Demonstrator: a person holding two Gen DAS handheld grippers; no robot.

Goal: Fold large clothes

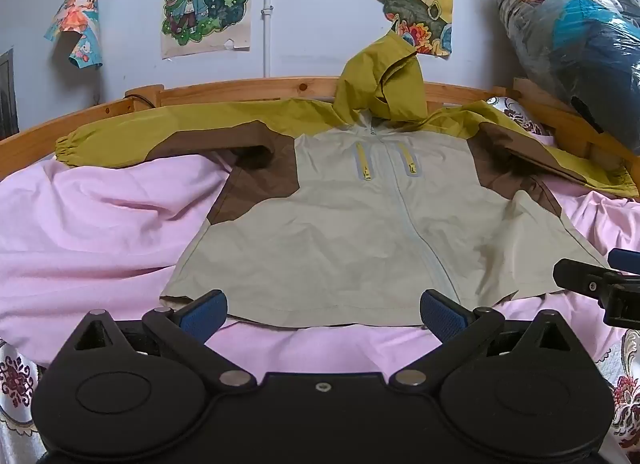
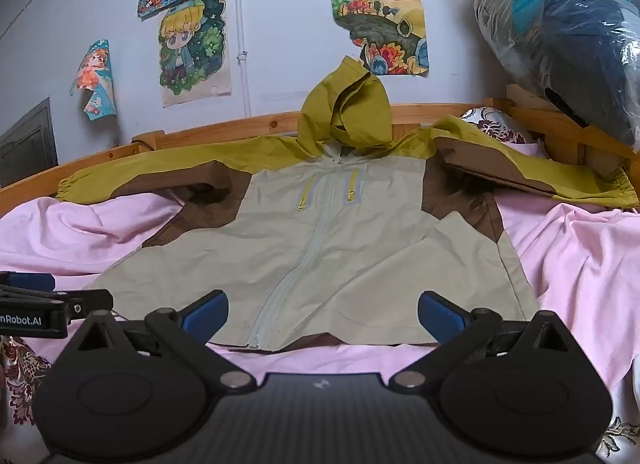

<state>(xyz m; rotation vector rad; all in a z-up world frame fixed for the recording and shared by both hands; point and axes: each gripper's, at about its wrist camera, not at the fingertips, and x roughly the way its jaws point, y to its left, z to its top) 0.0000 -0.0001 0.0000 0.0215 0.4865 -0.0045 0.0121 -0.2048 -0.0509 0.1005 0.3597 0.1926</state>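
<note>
- Legible text: white lettering "nRobot.AI" on the body of the left gripper (image 2: pixel 28 296), seen at the left edge of the right wrist view; the start of the word is cut off by the frame. No other readable writing or brand on the garment.
- Left gripper (image 1: pixel 323 310): tilted downward toward the bed, jaws wide apart, blue pads (image 1: pixel 204 314) bare, nothing between them. It hovers at the near hem, left of the zipper.
- Right gripper (image 2: pixel 323 310): same downward tilt, jaws wide apart and empty, over the hem with the zipper end just inside its left finger.
- The two grippers sit side by side, close together.
- Jacket (image 1: pixel 360 216): beige front, brown side panels, mustard sleeves and hood (image 2: pixel 348 104). Lies front up, zipped, on the pink sheet (image 1: pixel 100 224), both sleeves spread outward, hood propped against the wooden bed frame (image 1: pixel 240 90).
- Cartoon drawings (image 2: pixel 192 48) hang on the wall; plastic-wrapped bundle (image 2: pixel 568 32) at upper right.
</note>
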